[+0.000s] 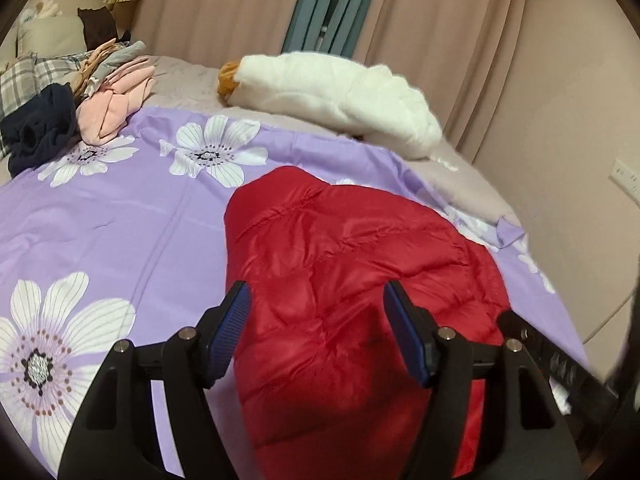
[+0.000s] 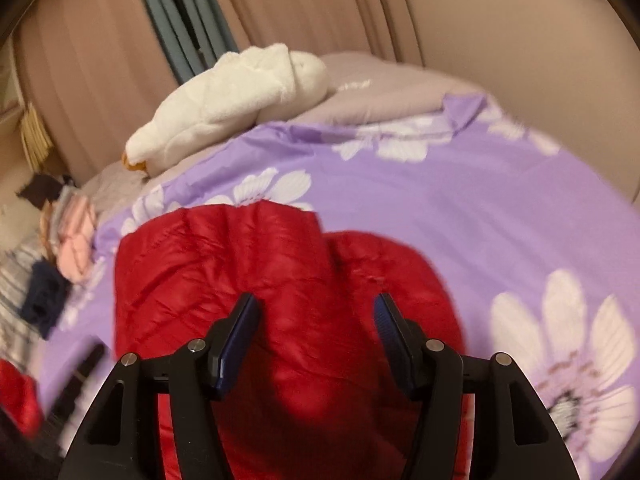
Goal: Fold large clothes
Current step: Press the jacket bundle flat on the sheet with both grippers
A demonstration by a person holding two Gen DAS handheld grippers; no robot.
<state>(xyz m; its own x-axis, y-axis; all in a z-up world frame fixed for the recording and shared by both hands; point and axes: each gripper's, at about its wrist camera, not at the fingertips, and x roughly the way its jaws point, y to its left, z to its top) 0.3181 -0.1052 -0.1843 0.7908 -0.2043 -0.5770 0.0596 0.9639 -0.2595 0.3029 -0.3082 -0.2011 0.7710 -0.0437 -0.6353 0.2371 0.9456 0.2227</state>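
The red down jacket (image 1: 352, 280) is seen lengthwise beneath both grippers (left (image 1: 316, 336), right (image 2: 316, 340)), fingers apart, nothing clamped.

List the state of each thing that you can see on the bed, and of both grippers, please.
Red quilted puffer jacket: lying bunched on the bedcover, not yet folded flat.
Purple bedcover with white flowers: spread over the bed.
White plush toy: lying on its side.
Pile of pink, grey and navy clothes: heaped, unfolded.
Left gripper: open, above the jacket.
Right gripper: open, above the jacket.
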